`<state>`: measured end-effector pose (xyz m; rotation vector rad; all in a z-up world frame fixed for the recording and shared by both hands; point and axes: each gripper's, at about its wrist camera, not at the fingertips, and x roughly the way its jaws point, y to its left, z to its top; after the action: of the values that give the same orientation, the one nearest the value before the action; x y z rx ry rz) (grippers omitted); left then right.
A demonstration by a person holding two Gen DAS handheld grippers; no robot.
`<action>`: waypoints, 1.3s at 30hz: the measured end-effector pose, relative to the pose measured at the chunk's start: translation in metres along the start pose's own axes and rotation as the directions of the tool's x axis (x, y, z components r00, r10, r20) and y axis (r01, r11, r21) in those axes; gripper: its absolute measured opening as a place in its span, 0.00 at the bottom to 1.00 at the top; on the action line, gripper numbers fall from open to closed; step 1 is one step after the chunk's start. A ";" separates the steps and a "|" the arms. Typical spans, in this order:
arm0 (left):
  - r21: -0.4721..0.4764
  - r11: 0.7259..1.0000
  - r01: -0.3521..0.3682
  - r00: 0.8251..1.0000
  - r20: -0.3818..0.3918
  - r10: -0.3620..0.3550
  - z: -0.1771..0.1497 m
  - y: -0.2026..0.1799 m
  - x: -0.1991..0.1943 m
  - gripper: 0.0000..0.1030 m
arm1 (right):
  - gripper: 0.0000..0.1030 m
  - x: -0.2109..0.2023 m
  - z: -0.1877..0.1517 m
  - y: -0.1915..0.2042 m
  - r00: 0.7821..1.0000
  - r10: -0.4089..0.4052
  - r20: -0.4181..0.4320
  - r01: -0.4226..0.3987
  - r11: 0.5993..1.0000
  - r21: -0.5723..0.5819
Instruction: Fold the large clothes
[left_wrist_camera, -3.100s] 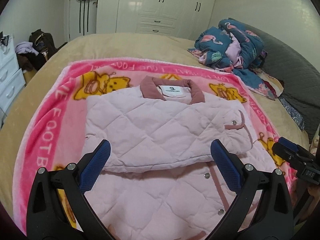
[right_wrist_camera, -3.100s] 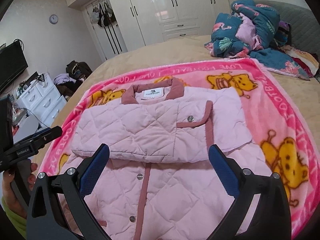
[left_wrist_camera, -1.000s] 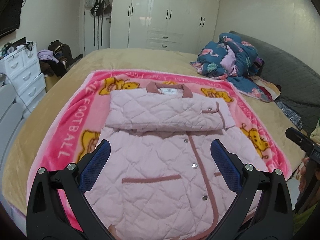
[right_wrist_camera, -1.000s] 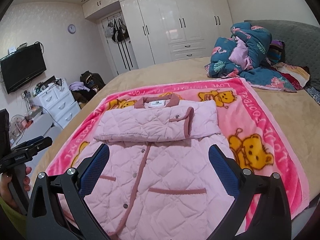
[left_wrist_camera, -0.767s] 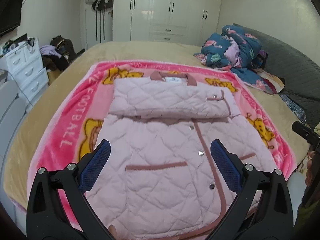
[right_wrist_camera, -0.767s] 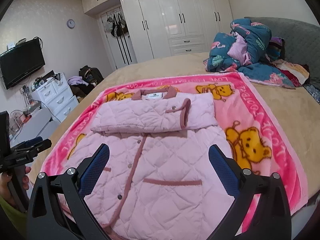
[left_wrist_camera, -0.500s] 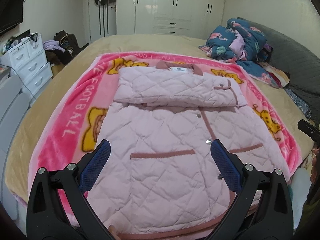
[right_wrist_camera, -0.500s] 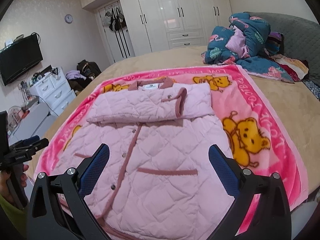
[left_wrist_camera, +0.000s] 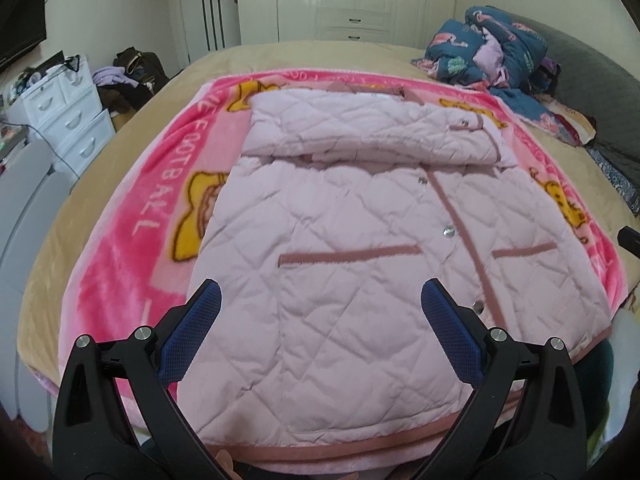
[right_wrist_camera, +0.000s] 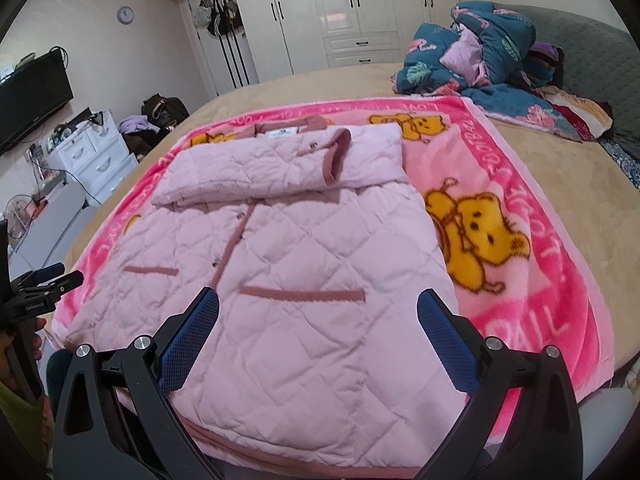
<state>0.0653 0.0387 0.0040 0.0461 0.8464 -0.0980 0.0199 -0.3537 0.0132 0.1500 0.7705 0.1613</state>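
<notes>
Jacket (left_wrist_camera: 360,264) of pink quilting lies on a pink blanket (left_wrist_camera: 132,240) on the bed, sleeves folded across its chest. Over the last seconds I have pulled both grippers back to its hem; left gripper (left_wrist_camera: 318,334) and right gripper (right_wrist_camera: 318,334) hover spread and empty. Lifting the hem likely comes next.

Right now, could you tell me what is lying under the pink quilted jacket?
The pink quilted jacket lies on a pink bear-print blanket, spread over the tan bed cover. The blanket's middle is hidden beneath the jacket, so anything there cannot be seen.
</notes>
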 end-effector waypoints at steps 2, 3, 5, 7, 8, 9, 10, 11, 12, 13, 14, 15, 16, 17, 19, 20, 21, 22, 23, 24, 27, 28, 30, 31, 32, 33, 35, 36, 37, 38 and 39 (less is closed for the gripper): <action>0.002 1.000 -0.013 1.000 -0.019 0.013 -0.006 0.004 0.005 0.91 | 0.96 0.003 -0.006 -0.005 1.000 -0.010 -0.020 0.009 1.000 -0.003; 0.000 1.000 -0.018 1.000 -0.025 0.018 -0.009 0.006 0.006 0.91 | 0.96 0.004 -0.008 -0.007 1.000 -0.013 -0.028 0.013 1.000 -0.004; -0.007 1.000 -0.031 0.999 -0.039 0.030 -0.014 0.011 0.010 0.91 | 0.96 0.007 -0.015 -0.013 0.998 -0.021 -0.051 0.021 1.000 -0.001; -0.016 0.999 -0.046 0.997 -0.054 0.046 -0.019 0.018 0.013 0.91 | 0.96 0.012 -0.023 -0.019 0.996 -0.032 -0.078 0.033 0.999 0.001; -0.021 0.998 -0.058 0.996 -0.063 0.056 -0.022 0.022 0.015 0.91 | 0.96 0.015 -0.028 -0.023 0.995 -0.039 -0.095 0.039 0.999 0.003; -0.025 0.998 -0.065 0.996 -0.070 0.063 -0.024 0.025 0.017 0.91 | 0.96 0.017 -0.030 -0.026 0.994 -0.041 -0.106 0.042 0.999 0.006; -0.033 0.996 -0.077 0.994 -0.080 0.074 -0.028 0.031 0.019 0.91 | 0.96 0.019 -0.035 -0.030 0.992 -0.047 -0.120 0.049 0.999 0.011; -0.039 0.996 -0.084 0.993 -0.086 0.080 -0.029 0.035 0.019 0.91 | 0.96 0.020 -0.038 -0.033 0.990 -0.050 -0.129 0.052 0.999 0.015; -0.047 0.994 -0.096 0.991 -0.097 0.091 -0.032 0.041 0.021 0.91 | 0.96 0.023 -0.043 -0.038 0.988 -0.054 -0.146 0.058 0.998 0.024; -0.053 0.993 -0.105 0.990 -0.105 0.099 -0.035 0.045 0.022 0.91 | 0.96 0.025 -0.047 -0.042 0.986 -0.058 -0.158 0.064 0.997 0.030; -0.060 0.991 -0.116 0.988 -0.113 0.108 -0.037 0.050 0.024 0.91 | 0.96 0.026 -0.050 -0.045 0.984 -0.061 -0.167 0.068 0.997 0.034; -0.067 0.990 -0.124 0.986 -0.120 0.115 -0.040 0.054 0.025 0.91 | 0.96 0.028 -0.055 -0.049 0.982 -0.062 -0.180 0.070 0.997 0.043; -0.073 0.989 -0.131 0.984 -0.128 0.121 -0.041 0.058 0.026 0.91 | 0.96 0.029 -0.059 -0.053 0.980 -0.059 -0.192 0.070 0.996 0.053; -0.080 0.987 -0.138 0.983 -0.136 0.126 -0.044 0.062 0.027 0.91 | 0.96 0.031 -0.063 -0.056 0.978 -0.056 -0.203 0.070 0.996 0.062; -0.091 0.985 -0.148 0.980 -0.148 0.134 -0.048 0.068 0.029 0.91 | 0.96 0.034 -0.069 -0.061 0.973 -0.054 -0.223 0.071 0.995 0.070; -0.096 0.984 -0.152 0.979 -0.153 0.137 -0.050 0.070 0.029 0.91 | 0.96 0.035 -0.072 -0.063 0.971 -0.052 -0.233 0.071 0.995 0.073; -0.104 0.982 -0.157 0.977 -0.162 0.139 -0.053 0.074 0.030 0.91 | 0.96 0.036 -0.074 -0.064 0.970 -0.049 -0.237 0.069 0.995 0.075; -0.109 0.981 -0.160 0.976 -0.168 0.140 -0.055 0.077 0.031 0.91 | 0.96 0.036 -0.076 -0.065 0.970 -0.042 -0.241 0.063 0.995 0.078; -0.111 0.980 -0.163 0.974 -0.174 0.142 -0.056 0.078 0.032 0.91 | 0.96 0.037 -0.079 -0.067 0.969 -0.036 -0.246 0.058 0.995 0.083; -0.111 0.980 -0.168 0.973 -0.181 0.146 -0.059 0.081 0.032 0.91 | 0.96 0.037 -0.081 -0.069 0.967 -0.034 -0.251 0.057 0.995 0.086; -0.109 0.978 -0.180 0.968 -0.198 0.156 -0.065 0.087 0.034 0.91 | 0.96 0.040 -0.091 -0.076 0.962 -0.010 -0.273 0.042 0.993 0.113; -0.112 0.977 -0.179 0.967 -0.203 0.154 -0.067 0.090 0.035 0.91 | 0.96 0.042 -0.094 -0.077 0.960 -0.004 -0.279 0.039 0.992 0.120; -0.128 0.978 -0.167 0.967 -0.217 0.137 -0.070 0.095 0.036 0.91 | 0.96 0.043 -0.100 -0.080 0.958 0.016 -0.286 0.024 0.991 0.133; -0.137 0.977 -0.162 0.966 -0.222 0.129 -0.072 0.097 0.037 0.91 | 0.96 0.043 -0.102 -0.080 0.958 0.023 -0.285 0.017 0.991 0.136; -0.142 0.977 -0.160 0.966 -0.228 0.125 -0.074 0.099 0.037 0.91 | 0.96 0.043 -0.103 -0.081 0.959 0.027 -0.283 0.012 0.991 0.136; -0.144 0.977 -0.160 0.965 -0.233 0.123 -0.075 0.101 0.039 0.91 | 0.96 0.043 -0.104 -0.081 0.959 0.032 -0.282 0.007 0.991 0.135; -0.156 0.976 -0.153 0.963 -0.243 0.112 -0.078 0.103 0.041 0.91 | 0.96 0.043 -0.106 -0.083 0.959 0.045 -0.280 -0.004 0.989 0.145; -0.167 0.976 -0.138 0.964 -0.249 0.094 -0.079 0.104 0.043 0.91 | 0.96 0.044 -0.108 -0.083 0.959 0.050 -0.279 -0.008 0.989 0.149; -0.173 0.976 -0.129 0.964 -0.252 0.082 -0.079 0.105 0.044 0.91 | 0.96 0.044 -0.109 -0.083 0.959 0.052 -0.279 -0.010 0.989 0.150; -0.178 0.976 -0.125 0.964 -0.253 0.078 -0.080 0.105 0.045 0.91 | 0.96 0.044 -0.111 -0.083 0.959 0.053 -0.277 -0.013 0.989 0.147; -0.178 0.976 -0.123 0.965 -0.252 0.075 -0.081 0.105 0.045 0.91 | 0.95 0.043 -0.112 -0.083 0.961 0.055 -0.271 -0.017 0.990 0.140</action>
<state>0.0460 0.1468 -0.0830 -0.0832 1.0953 0.0866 -0.0209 -0.4175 -0.1117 0.2757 1.0567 0.1655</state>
